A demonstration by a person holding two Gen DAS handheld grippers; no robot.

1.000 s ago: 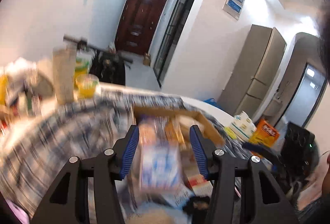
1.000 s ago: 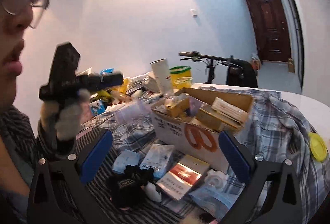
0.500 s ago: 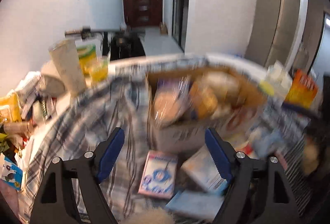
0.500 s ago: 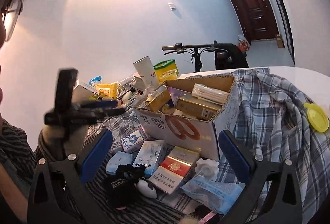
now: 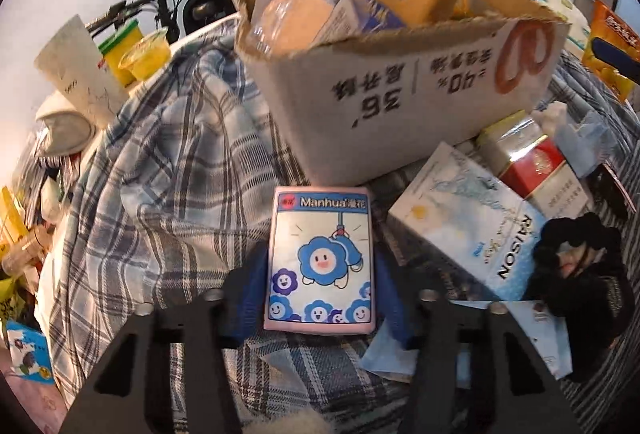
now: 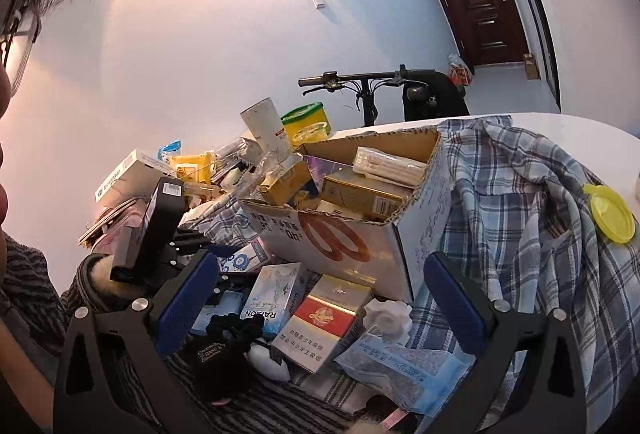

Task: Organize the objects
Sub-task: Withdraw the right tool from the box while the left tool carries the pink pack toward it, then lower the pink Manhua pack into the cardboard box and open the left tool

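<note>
A pink Manhua tissue pack (image 5: pixel 320 260) with blue flower figures lies on the plaid cloth in front of the cardboard box (image 5: pixel 404 114). My left gripper (image 5: pixel 318 274) is open, its blue pads on either side of the pack, close to its edges. The box is full of packets and small cartons. My right gripper (image 6: pixel 320 298) is open and empty, held above a red and white carton (image 6: pixel 320 326), a RAISON carton (image 6: pixel 272 294) and a white knob (image 6: pixel 386 316). The pack shows partly in the right wrist view (image 6: pixel 240 260).
A blue plaid shirt (image 5: pixel 168 170) covers the table. A black plush item (image 5: pixel 580 274) and RAISON carton (image 5: pixel 476 230) lie right of the pack. A paper cup (image 5: pixel 78 66), yellow tubs (image 5: pixel 140 52) and clutter stand far left. A yellow lid (image 6: pixel 610 212) lies right.
My left gripper has dropped down and forward to the pink tissue pack, which now sits between its pads. My right gripper has held nearly still.
</note>
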